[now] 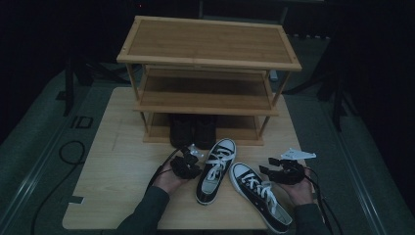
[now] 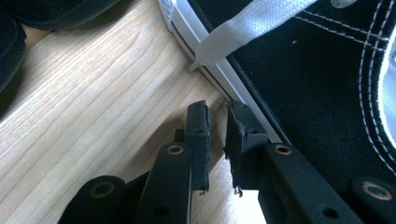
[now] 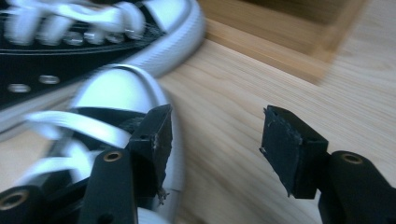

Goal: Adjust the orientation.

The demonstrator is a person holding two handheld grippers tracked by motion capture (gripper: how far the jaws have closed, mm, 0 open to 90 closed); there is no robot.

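Here, my left claw (image 1: 188, 164) rested nearly closed on nothing beside the left sneaker (image 1: 216, 169), while my right claw (image 1: 280, 172) stood apart and empty just right of the other sneaker (image 1: 258, 199), both shoes lying on the table (image 1: 117, 166) before the rack (image 1: 208, 73).

The desk (image 1: 117, 161) is pale wood with a plain matt grain, and the three-tier rack (image 1: 208, 46) at its far edge is a warmer, smooth bamboo-like wood. Both sneakers, the left sneaker (image 1: 215, 171) and right sneaker (image 1: 259, 196), are matt black canvas with white stitching, flat woven laces, metal eyelets and smooth white rubber toe caps. Each tool, left tool (image 2: 215, 140) and right tool (image 3: 215, 144), is matt black plastic with rough, frayed pads.
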